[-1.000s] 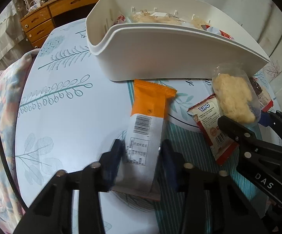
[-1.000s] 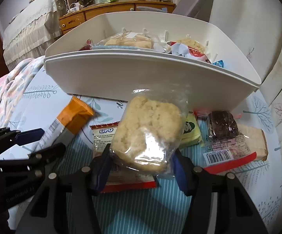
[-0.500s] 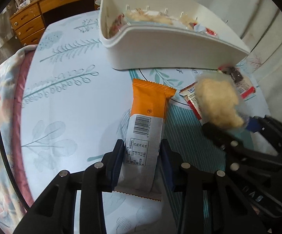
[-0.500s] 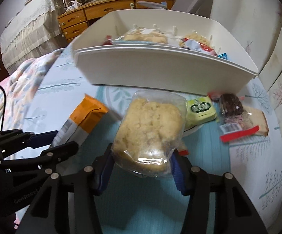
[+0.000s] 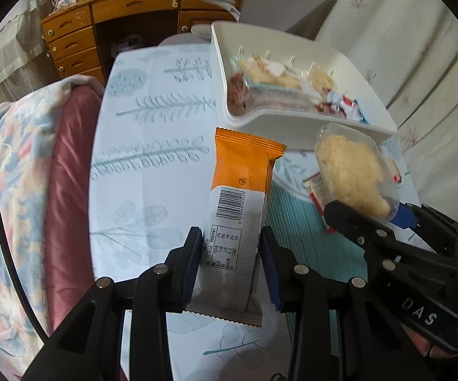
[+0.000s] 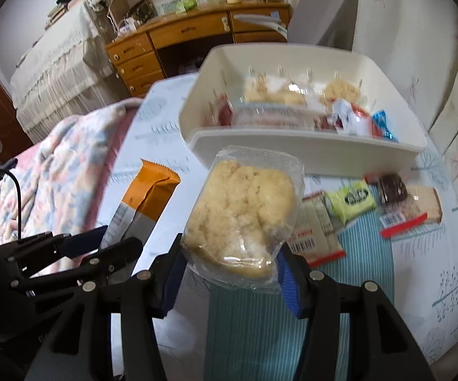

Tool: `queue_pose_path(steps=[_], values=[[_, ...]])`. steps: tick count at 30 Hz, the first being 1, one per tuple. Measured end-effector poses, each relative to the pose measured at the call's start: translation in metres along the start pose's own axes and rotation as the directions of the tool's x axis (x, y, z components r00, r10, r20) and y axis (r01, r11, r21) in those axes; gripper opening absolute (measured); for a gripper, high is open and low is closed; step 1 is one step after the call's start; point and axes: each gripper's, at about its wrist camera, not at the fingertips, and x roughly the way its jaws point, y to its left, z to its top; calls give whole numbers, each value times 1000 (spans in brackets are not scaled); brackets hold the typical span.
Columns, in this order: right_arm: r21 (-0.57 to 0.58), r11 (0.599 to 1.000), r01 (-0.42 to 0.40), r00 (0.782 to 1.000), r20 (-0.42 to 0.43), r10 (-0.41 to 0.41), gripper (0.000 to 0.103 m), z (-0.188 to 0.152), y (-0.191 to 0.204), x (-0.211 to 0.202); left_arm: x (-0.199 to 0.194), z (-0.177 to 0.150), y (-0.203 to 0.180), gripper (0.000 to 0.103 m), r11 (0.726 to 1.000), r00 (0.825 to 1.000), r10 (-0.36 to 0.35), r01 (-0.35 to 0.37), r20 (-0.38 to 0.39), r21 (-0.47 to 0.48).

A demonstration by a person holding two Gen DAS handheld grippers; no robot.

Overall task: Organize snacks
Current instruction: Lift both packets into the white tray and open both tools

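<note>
My left gripper is shut on an orange and white snack bar packet, held up above the table. To its right, my right gripper is shut on a clear bag of pale crumbly cake, also lifted; the same cake bag shows in the left wrist view. Ahead of both stands a white plastic bin with several wrapped snacks inside. The snack bar packet appears at the left of the right wrist view.
On the table to the right lie a red-edged wafer pack, a green packet and a dark brownie pack. A chair with a floral blanket stands left of the table. A wooden desk stands behind.
Both grippers have risen off the table with their packets and moved toward the white bin, whose inside now shows from above.
</note>
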Motion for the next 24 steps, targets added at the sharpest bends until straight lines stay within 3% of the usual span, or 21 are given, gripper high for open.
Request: queue_pose_path(steps=[3,14,24], values=[[12,1000,-12,999,30,11,53,13,2,-10,-13,12,1,36,1000,1000,14,-14,11,12],[86,996,-22,995,99,13,53,64,-19,-31,-46,75,-9,36,997,995,-61,57,78,47],[138,990,-4,985,169,-19,54,104,-69,-34,-32,139,-46,36,993,988,-94,85,119,80]])
